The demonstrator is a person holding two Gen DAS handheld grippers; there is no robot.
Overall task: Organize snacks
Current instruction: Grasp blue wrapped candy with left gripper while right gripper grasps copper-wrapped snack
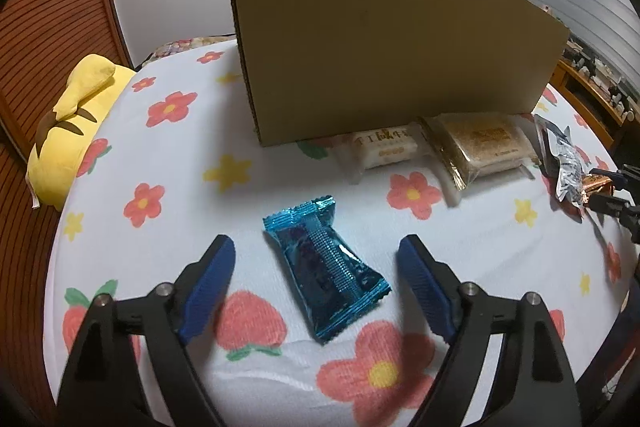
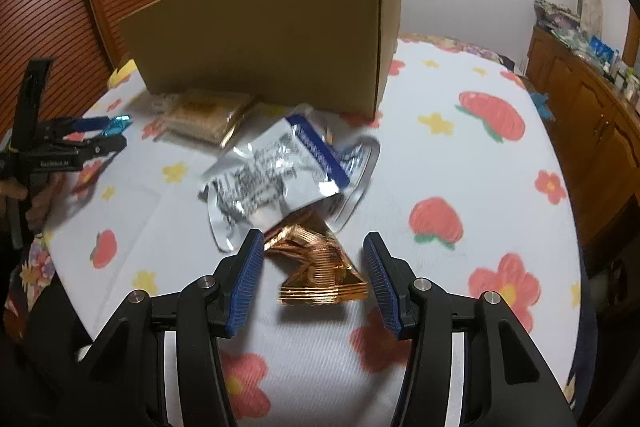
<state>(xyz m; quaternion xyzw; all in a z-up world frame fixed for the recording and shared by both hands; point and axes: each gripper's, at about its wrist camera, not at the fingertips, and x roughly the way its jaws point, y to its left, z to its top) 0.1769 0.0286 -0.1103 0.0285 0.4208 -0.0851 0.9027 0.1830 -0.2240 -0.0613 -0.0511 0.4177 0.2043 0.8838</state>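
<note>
Snacks lie scattered on a flower-print bed sheet [image 1: 160, 155] in front of a cardboard box [image 1: 380, 43]. Between the fingers of the left tongs [image 1: 316, 283] lies a blue foil packet [image 1: 326, 267], flat on the sheet and clear of both pads, which stand wide. It looks light and crinkly, with a firm bar inside (the raised back seam runs along its length), so the slick film may slide under the pads. I judge the best hold is across the thick middle, not on the thin crimped ends, which would fold.

The right tongs [image 2: 314, 277] stand partly open around a crumpled copper foil wrapper [image 2: 320, 267]. Its left edge sits close to the left pad, though contact is not clear, and the right pad is apart from it. It looks very light and soft, likely to crush, so a gentle pinch on its bunched body should do. Just beyond it lies a silver pouch [image 2: 280, 179], floppy and shiny, overlapping the wrapper's far end.

Farther ahead of the left tongs, against the box, sit a white bar [image 1: 384, 147] and a clear-wrapped brown cake [image 1: 480, 147], which looks crumbly.
</note>
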